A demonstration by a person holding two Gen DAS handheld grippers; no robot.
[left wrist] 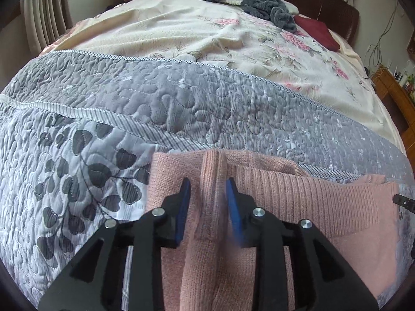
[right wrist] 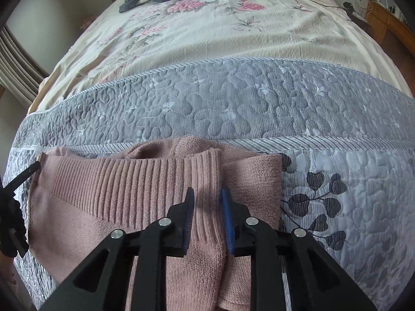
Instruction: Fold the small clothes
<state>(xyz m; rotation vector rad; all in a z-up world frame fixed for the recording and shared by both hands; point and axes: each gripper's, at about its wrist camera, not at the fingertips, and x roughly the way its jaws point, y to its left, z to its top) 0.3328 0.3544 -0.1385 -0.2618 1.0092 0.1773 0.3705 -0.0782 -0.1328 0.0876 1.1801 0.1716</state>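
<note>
A pink knit sweater (left wrist: 298, 202) lies partly folded on the grey quilted bedspread (left wrist: 181, 98). My left gripper (left wrist: 207, 189) hovers open over its left part, the blue pads on either side of a ribbed sleeve cuff (left wrist: 212, 171). In the right wrist view the same sweater (right wrist: 116, 194) shows its ribbed hem, and my right gripper (right wrist: 207, 197) stands open astride another ribbed sleeve cuff (right wrist: 205, 171) on the sweater's right side. Neither gripper holds cloth. The tip of the right gripper (left wrist: 404, 203) shows at the edge of the left wrist view.
Beyond the quilt lies a cream floral blanket (left wrist: 233, 39) with a heap of dark grey clothing (left wrist: 254, 0) and a dark red cloth (left wrist: 319, 31) near the headboard. Curtains (left wrist: 44, 18) hang at left; a wooden cabinet (left wrist: 396, 96) stands at right.
</note>
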